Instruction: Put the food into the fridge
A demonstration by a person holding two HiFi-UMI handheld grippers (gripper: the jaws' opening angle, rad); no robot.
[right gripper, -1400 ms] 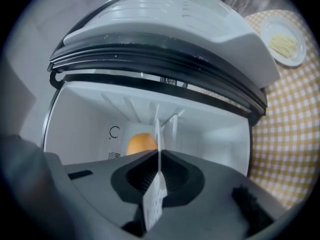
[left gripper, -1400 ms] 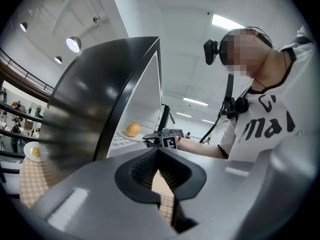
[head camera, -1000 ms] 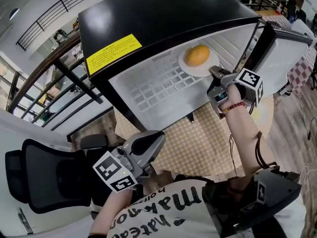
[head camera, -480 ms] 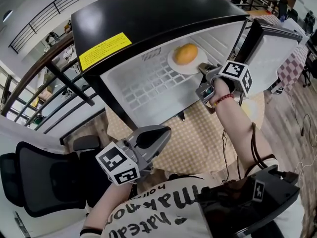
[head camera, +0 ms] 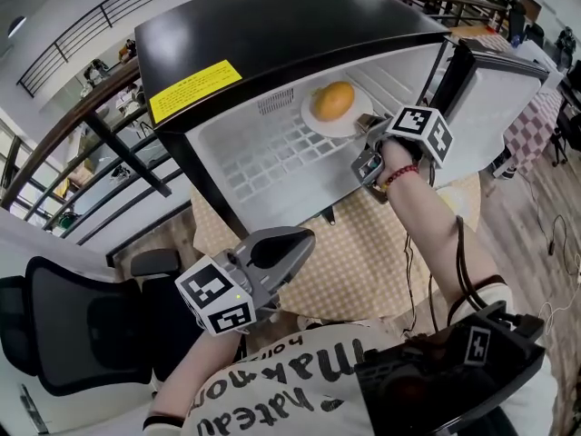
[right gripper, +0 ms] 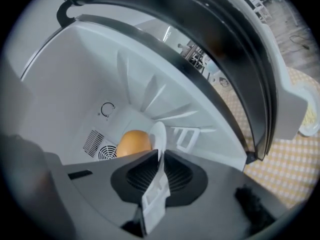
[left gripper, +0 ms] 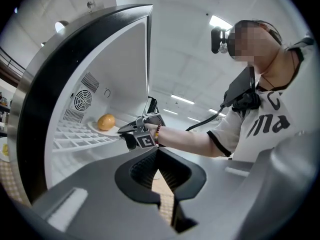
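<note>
An orange round food (head camera: 333,100) lies on a white plate (head camera: 352,122) inside the open black fridge (head camera: 272,34), over its white wire shelf (head camera: 272,157). My right gripper (head camera: 368,148) reaches into the fridge and is shut on the plate's near rim. In the right gripper view the plate (right gripper: 159,133) stands edge-on between the jaws of that gripper (right gripper: 161,156), with the food (right gripper: 132,143) to its left. My left gripper (head camera: 304,239) hangs low before the fridge, shut and holding nothing. The left gripper view shows the food (left gripper: 106,121) and the right gripper (left gripper: 122,130) from the side.
The fridge door (head camera: 490,107) stands open to the right of my right arm. The fridge sits on a table with a checked cloth (head camera: 363,252). A black office chair (head camera: 82,334) is at the lower left, and a railing (head camera: 91,125) runs behind.
The right gripper has rolled a little with the plate still in its jaws. The left gripper has drifted slightly up and toward the fridge.
</note>
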